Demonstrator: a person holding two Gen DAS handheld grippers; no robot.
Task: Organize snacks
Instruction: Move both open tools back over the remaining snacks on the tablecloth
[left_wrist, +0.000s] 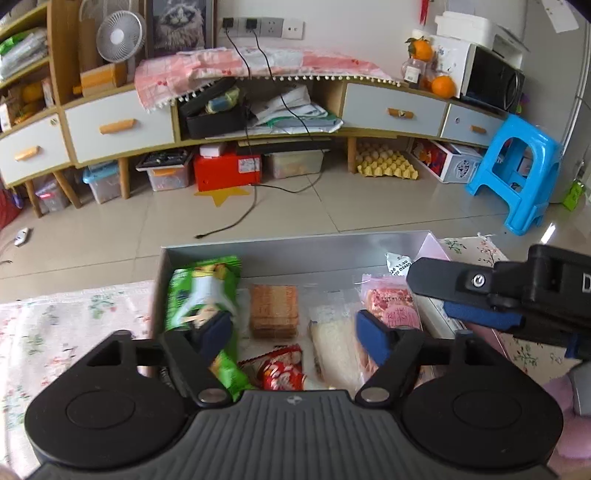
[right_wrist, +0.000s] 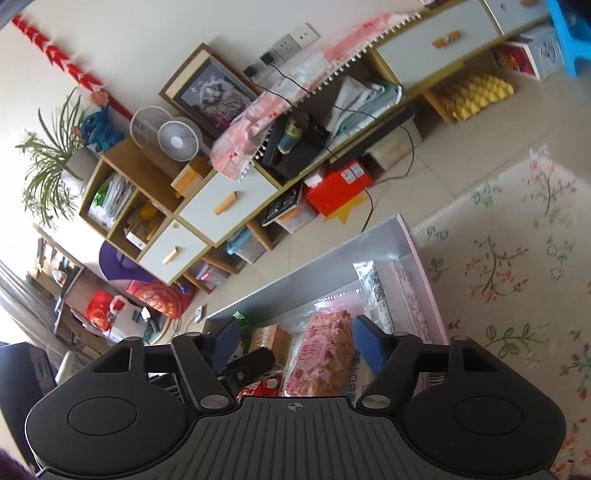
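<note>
Hovering low over the box (left_wrist: 295, 254), the left gripper (left_wrist: 295, 332) has its jaws spread wide with nothing between them, and its left pad sits right against the green packet (left_wrist: 203, 291), which looks blurred. Nudging that packet could tip it onto the brown crackers (left_wrist: 273, 312) or shove the row askew. The right gripper (right_wrist: 291, 343), likewise open and empty, hangs above the pink-wrapped cake (right_wrist: 323, 354), close to the left one, so the two tools might collide inside the narrow box. Snacks lie side by side in the box: a red packet (left_wrist: 282, 369) nearest, a pale clear-wrapped pack (left_wrist: 334, 343), then a white sachet (left_wrist: 397, 264) towards the far wall. The box rests on a floral cloth (right_wrist: 517, 240).
</note>
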